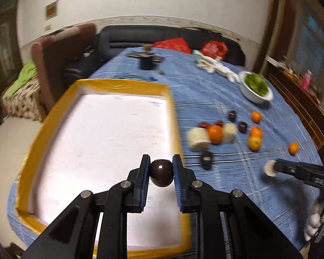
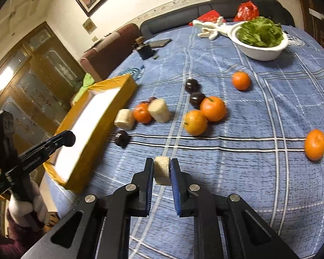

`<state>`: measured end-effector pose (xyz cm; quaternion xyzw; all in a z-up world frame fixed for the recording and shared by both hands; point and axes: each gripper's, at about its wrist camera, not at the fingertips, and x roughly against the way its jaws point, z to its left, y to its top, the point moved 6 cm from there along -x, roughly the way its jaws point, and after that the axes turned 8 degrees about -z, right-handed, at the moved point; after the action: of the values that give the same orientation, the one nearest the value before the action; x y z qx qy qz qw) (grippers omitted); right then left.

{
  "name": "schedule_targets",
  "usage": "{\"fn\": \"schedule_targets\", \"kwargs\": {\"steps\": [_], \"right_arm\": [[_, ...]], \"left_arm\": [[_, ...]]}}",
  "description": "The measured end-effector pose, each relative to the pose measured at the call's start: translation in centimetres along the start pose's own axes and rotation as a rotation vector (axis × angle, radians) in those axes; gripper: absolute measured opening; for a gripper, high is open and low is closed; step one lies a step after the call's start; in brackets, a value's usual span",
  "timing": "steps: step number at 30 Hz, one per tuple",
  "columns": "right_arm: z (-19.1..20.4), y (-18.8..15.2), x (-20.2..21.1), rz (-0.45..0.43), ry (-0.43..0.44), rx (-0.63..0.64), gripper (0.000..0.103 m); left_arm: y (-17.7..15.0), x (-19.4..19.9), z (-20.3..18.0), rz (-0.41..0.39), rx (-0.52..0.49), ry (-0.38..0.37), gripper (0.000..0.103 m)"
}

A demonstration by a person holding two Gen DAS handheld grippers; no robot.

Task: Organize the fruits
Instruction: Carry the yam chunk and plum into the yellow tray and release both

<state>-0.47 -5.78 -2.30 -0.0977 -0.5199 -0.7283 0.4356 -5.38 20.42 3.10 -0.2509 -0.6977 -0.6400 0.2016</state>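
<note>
Two grippers grip: the left gripper [image 1: 161,173] clamps a round dark-purple plum [image 1: 161,176] over the yellow-rimmed white tray [image 1: 121,84]; the right gripper [image 2: 161,171] pinches a pale cylindrical chunk [image 2: 161,170].

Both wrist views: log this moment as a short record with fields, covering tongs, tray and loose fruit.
left tongs: shut on a dark plum, held over the tray
right tongs: shut on a pale cylinder piece, above the blue checked tablecloth
tray: yellow rim, white inside, nothing seen lying in it
loose on cloth: oranges, dark plums, two pale cylinder pieces
bowl: white, holds green leaves, far side of table
</note>
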Motion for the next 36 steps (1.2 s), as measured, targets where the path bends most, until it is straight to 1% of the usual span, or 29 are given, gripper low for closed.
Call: {"fn": "schedule_targets", "kwargs": {"steps": [3, 7, 11, 14, 15, 16, 17, 18, 19, 21, 23, 24, 25, 26, 27, 28, 31, 36], "right_arm": [[2.4, 0.4, -0.4, 0.013, 0.061, 0.007, 0.018], [6.8, 0.6, -1.9, 0.046, 0.147, 0.042, 0.018], [12.3, 0.2, -4.5, 0.101, 0.243, 0.092, 0.018], [15.8, -0.7, -6.8, 0.137, 0.268, 0.149, 0.018], [16.9, -1.2, -7.7, 0.154, 0.273, 0.167, 0.018], [17.5, -1.5, -8.4, 0.164, 0.273, 0.178, 0.018], [18.3, -2.0, -9.2, 0.178, 0.273, 0.194, 0.018], [18.9, -2.3, -9.8, 0.187, 0.271, 0.209, 0.019], [19.4, -2.6, -10.4, 0.192, 0.264, 0.226, 0.019], [20.2, -3.1, -11.2, 0.192, 0.249, 0.257, 0.019], [20.9, -3.4, -11.4, 0.194, 0.255, 0.266, 0.022], [20.9, -3.4, -11.0, 0.189, 0.261, 0.265, 0.028], [20.8, -3.3, -10.8, 0.178, 0.262, 0.268, 0.037], [20.6, -2.9, -10.3, 0.160, 0.258, 0.270, 0.041], [20.3, -2.5, -9.8, 0.143, 0.252, 0.266, 0.049], [19.7, -2.1, -9.3, 0.123, 0.245, 0.257, 0.053], [16.5, -0.6, -7.6, 0.073, 0.211, 0.207, 0.054], [8.0, 1.1, -4.2, -0.006, 0.077, 0.085, 0.055]], "left_arm": [[-0.6, -0.1, 3.0, 0.009, 0.055, 0.047, 0.020], [-1.9, -0.5, 6.4, 0.038, 0.127, 0.099, 0.020], [-2.6, 0.0, 8.7, 0.037, 0.177, 0.123, 0.021], [-2.7, 0.7, 10.0, 0.025, 0.208, 0.132, 0.023], [-2.7, 0.9, 10.2, 0.023, 0.216, 0.127, 0.026], [-2.7, 1.2, 10.4, 0.020, 0.227, 0.119, 0.039], [-2.6, 1.5, 10.6, 0.014, 0.236, 0.117, 0.048], [-2.5, 1.9, 10.9, 0.000, 0.243, 0.124, 0.062], [-2.4, 2.3, 11.0, -0.012, 0.246, 0.131, 0.066], [-2.1, 2.9, 11.2, -0.025, 0.251, 0.136, 0.067], [-1.9, 3.2, 11.2, -0.030, 0.262, 0.133, 0.070], [-1.7, 3.4, 11.2, -0.036, 0.266, 0.130, 0.070], [-1.5, 3.5, 11.1, -0.041, 0.266, 0.129, 0.071], [-1.3, 3.6, 10.8, -0.046, 0.262, 0.125, 0.071], [-1.2, 3.6, 10.5, -0.048, 0.261, 0.121, 0.072], [-1.0, 3.5, 10.2, -0.048, 0.256, 0.114, 0.074], [-0.7, 3.3, 8.5, -0.047, 0.222, 0.091, 0.076], [-0.5, 2.2, 4.7, -0.028, 0.140, 0.027, 0.077]]}}
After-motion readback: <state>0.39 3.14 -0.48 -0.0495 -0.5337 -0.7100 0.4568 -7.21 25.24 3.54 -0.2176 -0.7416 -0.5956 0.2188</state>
